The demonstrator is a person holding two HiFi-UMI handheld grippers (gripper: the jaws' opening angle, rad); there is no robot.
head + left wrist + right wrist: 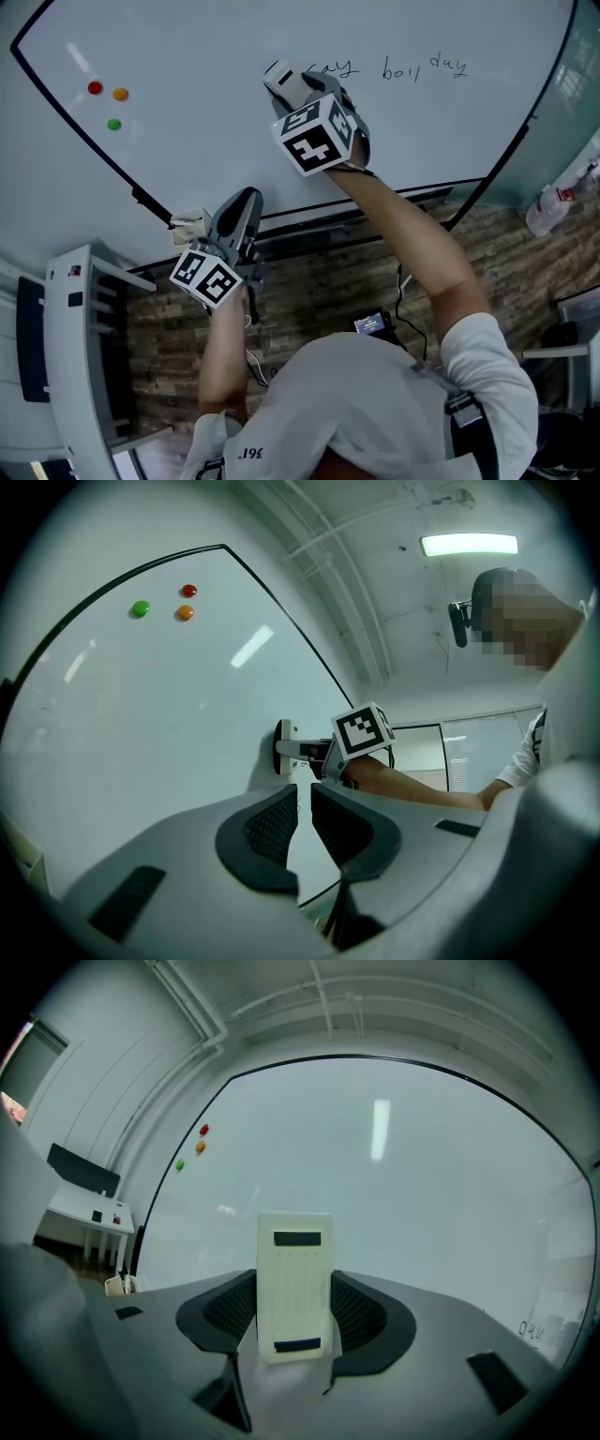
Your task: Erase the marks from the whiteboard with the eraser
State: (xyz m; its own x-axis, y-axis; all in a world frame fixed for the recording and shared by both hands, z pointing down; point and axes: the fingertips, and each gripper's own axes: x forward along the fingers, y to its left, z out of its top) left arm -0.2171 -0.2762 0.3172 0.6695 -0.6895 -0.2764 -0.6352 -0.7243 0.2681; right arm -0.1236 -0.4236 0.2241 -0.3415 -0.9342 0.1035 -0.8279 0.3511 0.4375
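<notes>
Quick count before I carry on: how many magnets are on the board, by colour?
Red magnet: 1
Orange magnet: 1
Green magnet: 1
Total: 3

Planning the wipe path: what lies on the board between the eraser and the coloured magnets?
Only bare whiteboard, as the head view shows; the writing sits beyond the eraser, away from the magnets.
</notes>
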